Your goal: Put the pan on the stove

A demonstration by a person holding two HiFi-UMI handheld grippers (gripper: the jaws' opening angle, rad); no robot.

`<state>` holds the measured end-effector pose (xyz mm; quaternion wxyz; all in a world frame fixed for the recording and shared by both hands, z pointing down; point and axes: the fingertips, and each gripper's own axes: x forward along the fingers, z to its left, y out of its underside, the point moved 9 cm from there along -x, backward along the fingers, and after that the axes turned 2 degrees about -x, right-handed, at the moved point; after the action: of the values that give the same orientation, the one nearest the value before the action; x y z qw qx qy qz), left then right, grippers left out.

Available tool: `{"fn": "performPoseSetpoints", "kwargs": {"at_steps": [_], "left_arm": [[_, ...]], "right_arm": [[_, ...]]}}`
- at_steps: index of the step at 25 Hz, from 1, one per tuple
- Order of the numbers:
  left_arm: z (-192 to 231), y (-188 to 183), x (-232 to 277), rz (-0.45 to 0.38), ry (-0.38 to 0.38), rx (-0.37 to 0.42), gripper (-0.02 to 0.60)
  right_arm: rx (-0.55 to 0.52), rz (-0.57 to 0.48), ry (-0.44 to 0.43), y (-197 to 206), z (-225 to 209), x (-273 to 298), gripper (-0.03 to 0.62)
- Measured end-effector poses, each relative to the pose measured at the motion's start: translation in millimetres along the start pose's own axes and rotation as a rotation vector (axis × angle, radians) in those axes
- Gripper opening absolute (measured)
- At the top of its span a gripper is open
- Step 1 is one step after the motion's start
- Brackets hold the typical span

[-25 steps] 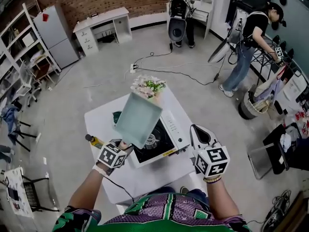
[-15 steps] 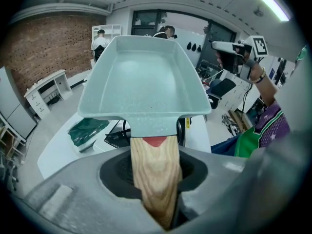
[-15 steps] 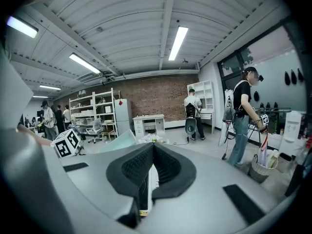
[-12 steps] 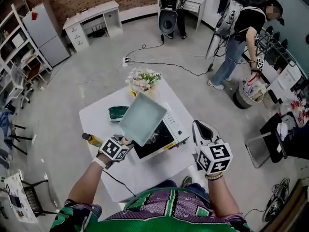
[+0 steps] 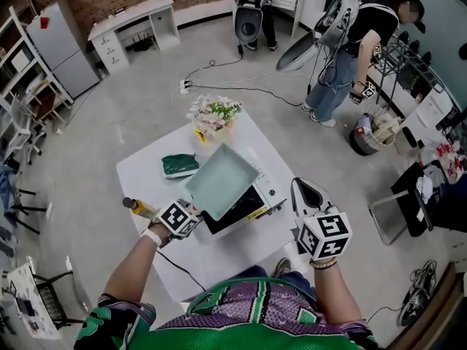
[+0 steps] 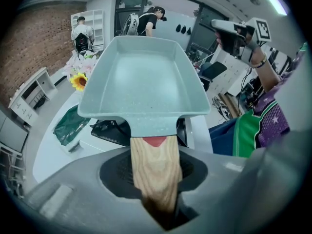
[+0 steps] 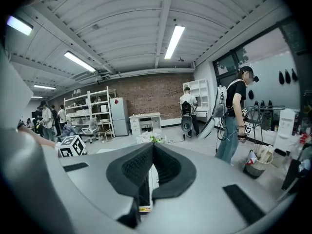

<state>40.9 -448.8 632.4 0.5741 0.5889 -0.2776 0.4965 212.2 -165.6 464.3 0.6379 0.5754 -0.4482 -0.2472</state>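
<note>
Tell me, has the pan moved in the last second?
Yes. The pan has dropped toward the stove, its far edge now clear of the flowers.

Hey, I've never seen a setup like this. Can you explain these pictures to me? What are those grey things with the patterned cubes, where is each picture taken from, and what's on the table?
There is no robot here. A person holds a grasping tool in each hand, and the patterned cubes are part of those tools. One picture comes from a camera on the person's head, looking down. The other two come from cameras riding on each tool, looking along its jaws.

On the white table are a portable stove, a green cloth, a bunch of flowers and a small bottle.

The left tool grips the wooden handle of a teal square pan, held tilted over the stove. The right tool is closed on nothing, off to the right of the stove.
</note>
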Motion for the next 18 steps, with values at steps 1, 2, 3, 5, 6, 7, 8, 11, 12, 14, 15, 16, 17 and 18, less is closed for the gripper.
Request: {"fn": "performPoseSetpoints", "kwargs": {"at_steps": [1, 2, 3, 5, 6, 7, 8, 11, 12, 14, 15, 16, 17, 18], "left_arm": [[-0.4, 0.5, 1.8, 0.007, 0.005, 0.002, 0.137], [-0.4, 1.3, 3.3, 0.014, 0.011, 0.003, 0.137], [0.1, 2.3, 4.7, 0.023, 0.015, 0.005, 0.137], [2.5, 4.6, 7.5, 0.049, 0.021, 0.012, 0.137], [4.0, 5.4, 8.8, 0.063, 0.022, 0.018, 0.137], [5.5, 6.0, 9.7, 0.078, 0.022, 0.025, 0.137], [6.8, 6.2, 10.3, 0.093, 0.022, 0.034, 0.137], [9.9, 5.0, 12.3, 0.133, 0.022, 0.060, 0.137], [10.7, 4.1, 13.5, 0.145, 0.023, 0.069, 0.137], [12.1, 2.8, 16.5, 0.167, 0.027, 0.079, 0.137], [12.9, 2.3, 18.2, 0.176, 0.029, 0.082, 0.137], [13.8, 1.7, 19.8, 0.184, 0.030, 0.084, 0.137], [14.8, 1.2, 21.1, 0.191, 0.031, 0.085, 0.137], [15.5, 0.9, 22.2, 0.198, 0.032, 0.085, 0.137]], "right_arm": [[0.003, 0.001, -0.001, 0.4, 0.5, 0.3, 0.003], [0.004, 0.003, -0.002, 0.7, 1.4, 0.5, 0.002], [0.004, 0.004, -0.003, 1.2, 2.8, 0.5, 0.002], [0.003, 0.007, -0.005, 2.5, 5.9, 0.2, 0.002], [0.003, 0.009, -0.005, 3.1, 7.3, -0.2, 0.002], [0.004, 0.010, -0.004, 3.6, 8.3, -0.5, 0.002], [0.005, 0.012, -0.003, 3.9, 9.0, -0.8, 0.002], [0.006, 0.017, 0.001, 4.6, 9.5, -1.2, 0.002], [0.007, 0.018, 0.002, 4.7, 9.2, -1.5, 0.002], [0.010, 0.020, 0.005, 5.5, 8.6, -2.4, 0.002], [0.010, 0.021, 0.007, 6.1, 8.4, -2.8, 0.003], [0.010, 0.023, 0.008, 6.8, 8.1, -3.1, 0.002], [0.010, 0.025, 0.010, 7.3, 7.8, -3.2, 0.003], [0.010, 0.027, 0.012, 7.8, 7.5, -3.3, 0.002]]}}
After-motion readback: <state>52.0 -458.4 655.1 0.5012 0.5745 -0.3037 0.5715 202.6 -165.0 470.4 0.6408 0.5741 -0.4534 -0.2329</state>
